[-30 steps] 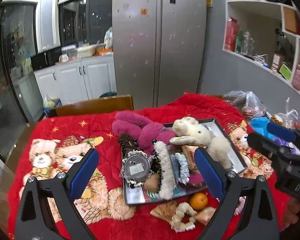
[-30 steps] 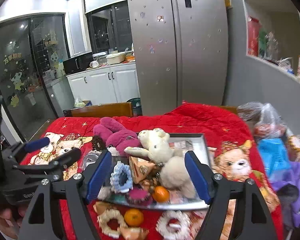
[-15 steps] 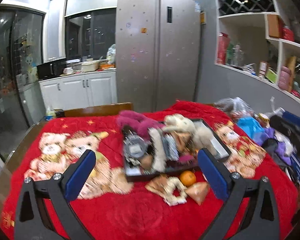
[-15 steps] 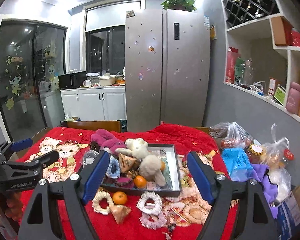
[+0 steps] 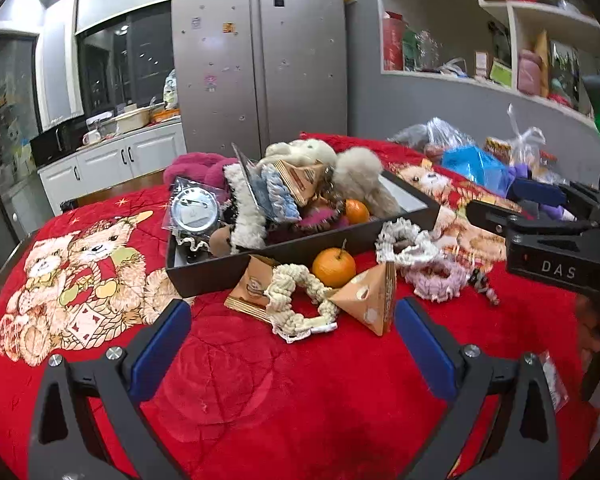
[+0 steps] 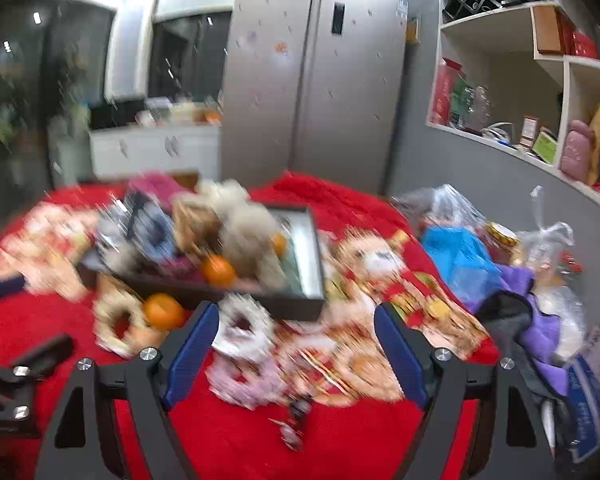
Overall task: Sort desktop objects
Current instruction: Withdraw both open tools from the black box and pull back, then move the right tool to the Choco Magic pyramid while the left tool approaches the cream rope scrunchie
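- Now we hold both grippers low over the red bear-print blanket (image 5: pixel 260 380), short of the loose things that lie just outside the black tray (image 5: pixel 300 252).
- Our left gripper (image 5: pixel 292 344) is released, its blue pads spread wide with nothing between them; ahead of it lie a cream braided scrunchie (image 5: pixel 296 300), a mandarin (image 5: pixel 334 267) and two triangular snack packets (image 5: pixel 370 300), all crowded and touching one another.
- Our right gripper (image 6: pixel 296 344) is likewise released and empty; a white frilly scrunchie (image 6: pixel 242 330) sits just ahead of its left pad and a lilac scrunchie (image 6: pixel 244 382) lies between the pads, though this view is blurred.
- To do this step well, we judge it best to pick one item per gripper, straddle it squarely, and close only once the pads clear its neighbours.
- The mandarin may roll if nudged, so we would come at it from above.
- The soft scrunchies should squash; a grip across the ring ought to hold.
- Both grippers tilt forward and down towards the blanket, side by side, the left tool's tips showing at the left edge of the right view.
- The tray is already heaped with a cream plush toy (image 5: pixel 356 168) and more, so space is tight.
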`<state>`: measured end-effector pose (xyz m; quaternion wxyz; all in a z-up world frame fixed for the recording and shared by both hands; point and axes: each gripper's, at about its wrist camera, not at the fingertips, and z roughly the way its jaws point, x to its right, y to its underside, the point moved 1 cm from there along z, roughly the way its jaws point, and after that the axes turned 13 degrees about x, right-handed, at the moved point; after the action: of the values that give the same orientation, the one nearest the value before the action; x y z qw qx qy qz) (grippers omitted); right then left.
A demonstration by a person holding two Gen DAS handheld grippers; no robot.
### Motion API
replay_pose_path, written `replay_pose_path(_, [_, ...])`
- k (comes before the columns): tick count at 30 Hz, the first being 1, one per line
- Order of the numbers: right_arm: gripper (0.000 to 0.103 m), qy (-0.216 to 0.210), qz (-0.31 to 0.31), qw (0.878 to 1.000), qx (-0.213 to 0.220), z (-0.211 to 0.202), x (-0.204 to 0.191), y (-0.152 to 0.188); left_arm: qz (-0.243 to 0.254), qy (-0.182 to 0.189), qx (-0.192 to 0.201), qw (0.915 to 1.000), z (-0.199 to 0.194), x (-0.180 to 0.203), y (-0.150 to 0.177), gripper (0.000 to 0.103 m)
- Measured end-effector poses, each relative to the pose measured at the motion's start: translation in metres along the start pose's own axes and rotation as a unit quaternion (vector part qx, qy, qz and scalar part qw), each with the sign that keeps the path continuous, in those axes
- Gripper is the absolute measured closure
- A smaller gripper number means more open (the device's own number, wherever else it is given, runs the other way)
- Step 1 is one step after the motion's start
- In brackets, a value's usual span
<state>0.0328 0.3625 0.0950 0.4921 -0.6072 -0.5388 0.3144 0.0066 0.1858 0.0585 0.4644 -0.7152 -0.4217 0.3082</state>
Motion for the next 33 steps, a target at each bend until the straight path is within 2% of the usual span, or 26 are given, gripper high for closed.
replay_pose_path(5, [0.021,-0.033,0.027,0.999,-0.020,0.008,0.000,0.011,-0.016,0.001,-0.028,0.9995,0.012,-0.005,0.007,0.000])
replay_pose_path(12, [0.021,-0.046,0.036,0.997,-0.049,0.017,-0.002,0.018,-0.036,-0.004,-0.053,0.9979,0.021,-0.015,0.015,0.000])
replay_pose_path(19, [0.021,-0.068,0.103,0.989,-0.078,0.027,0.011,0.026,-0.051,0.003,-0.069,0.9963,0.028,-0.018,0.018,0.000])
replay_pose_path(27, [0.021,-0.071,0.090,0.991,-0.073,0.028,0.003,0.027,-0.059,-0.010,-0.082,0.9948,0.042,-0.029,0.017,0.001])
replay_pose_path(33, [0.021,-0.102,0.089,0.988,-0.074,0.028,-0.015,0.027,-0.064,-0.018,-0.085,0.9942,0.057,-0.042,0.012,0.001])
